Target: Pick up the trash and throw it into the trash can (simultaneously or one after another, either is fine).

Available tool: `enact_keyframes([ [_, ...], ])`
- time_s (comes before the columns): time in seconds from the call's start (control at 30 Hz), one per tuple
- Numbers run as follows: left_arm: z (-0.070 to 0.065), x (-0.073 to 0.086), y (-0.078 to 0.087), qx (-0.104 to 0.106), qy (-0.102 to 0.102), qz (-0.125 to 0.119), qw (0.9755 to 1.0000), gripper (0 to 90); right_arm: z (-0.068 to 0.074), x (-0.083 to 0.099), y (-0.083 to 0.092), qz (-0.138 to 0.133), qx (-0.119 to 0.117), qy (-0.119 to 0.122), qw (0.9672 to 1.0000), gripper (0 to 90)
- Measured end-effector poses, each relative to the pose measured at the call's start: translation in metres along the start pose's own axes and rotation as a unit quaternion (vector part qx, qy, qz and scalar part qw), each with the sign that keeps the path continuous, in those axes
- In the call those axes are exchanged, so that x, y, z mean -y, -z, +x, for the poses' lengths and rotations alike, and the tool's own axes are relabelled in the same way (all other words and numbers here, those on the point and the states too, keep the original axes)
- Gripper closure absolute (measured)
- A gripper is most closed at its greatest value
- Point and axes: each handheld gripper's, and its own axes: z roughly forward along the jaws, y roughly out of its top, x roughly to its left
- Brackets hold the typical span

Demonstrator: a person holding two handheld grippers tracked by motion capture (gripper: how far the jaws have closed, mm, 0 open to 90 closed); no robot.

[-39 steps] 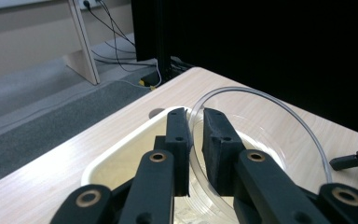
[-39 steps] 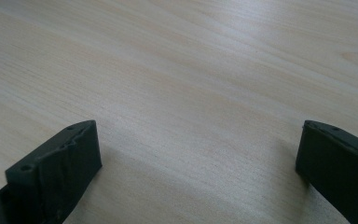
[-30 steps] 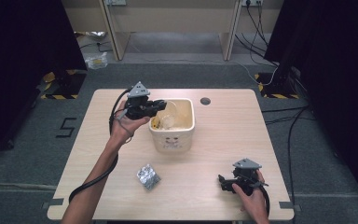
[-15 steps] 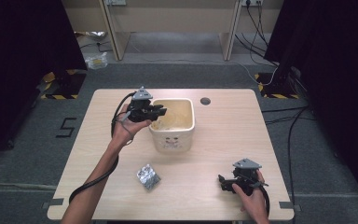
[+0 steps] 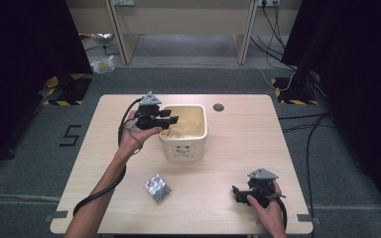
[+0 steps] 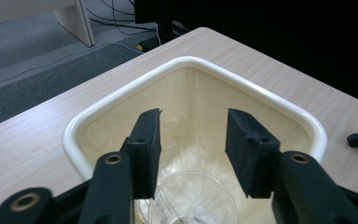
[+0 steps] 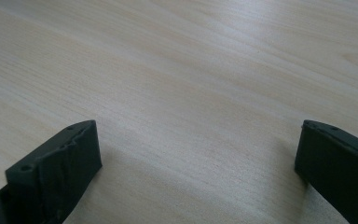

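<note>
Centrally, item one: a cream bin (image 5: 184, 133) standing on a pale wood-grain table (image 5: 238, 148), slightly toward twelve o'clock of the tabletop's middle. Contents, seen in the left gripper view: a clear plastic cup (image 6: 193, 198) lying on crumpled clear film.

Item two: left gripper (image 5: 171, 120), held over the bin's nine o'clock rim. Its jaws have just been opening; they stand released, nothing between them, the cup lying below.

Item three: right gripper (image 5: 238, 192), resting at the table's five o'clock corner, jaws spread wide over bare wood, holding nothing.

Item four: crumpled foil wad (image 5: 158, 187), at six o'clock of the bin, well apart from both grippers.

Item five: a dark round grommet (image 5: 219, 107) at the bin's one o'clock.

Surroundings: grey carpet, black curtains at three and nine o'clock, a pale desk with trailing cables at twelve.
</note>
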Motion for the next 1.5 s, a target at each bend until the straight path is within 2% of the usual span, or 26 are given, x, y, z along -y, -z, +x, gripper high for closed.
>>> enact_keyframes([
  [0.33, 0.003, 0.002, 0.022, 0.006, 0.04, -0.01, 0.9991, 31.3, 0.0, 0.0, 0.0, 0.0, 0.0, 0.0, 1.0, 0.6],
  [0.53, 0.004, 0.006, 0.034, 0.011, 0.048, -0.006, 0.9988, 24.4, 0.0, 0.0, 0.0, 0.001, -0.001, 0.0, 1.0, 0.5],
  [0.67, 0.004, 0.01, 0.041, 0.007, 0.051, -0.005, 0.9987, 17.5, 0.0, 0.0, 0.0, 0.001, -0.001, 0.0, 1.0, 0.5],
  [0.83, 0.005, 0.016, 0.05, 0.017, 0.048, -0.005, 0.9987, 15.7, 0.0, 0.0, 0.0, 0.001, -0.001, 0.001, 1.0, 0.4],
  [1.03, 0.005, 0.025, 0.062, 0.019, 0.042, -0.007, 0.9989, 15.2, 0.0, 0.0, 0.0, 0.001, -0.002, 0.0, 1.0, 0.3],
  [1.5, 0.006, 0.051, 0.073, 0.018, 0.046, -0.005, 0.9987, 15.2, 0.0, 0.0, 0.0, 0.001, -0.002, -0.002, 1.0, 0.2],
])
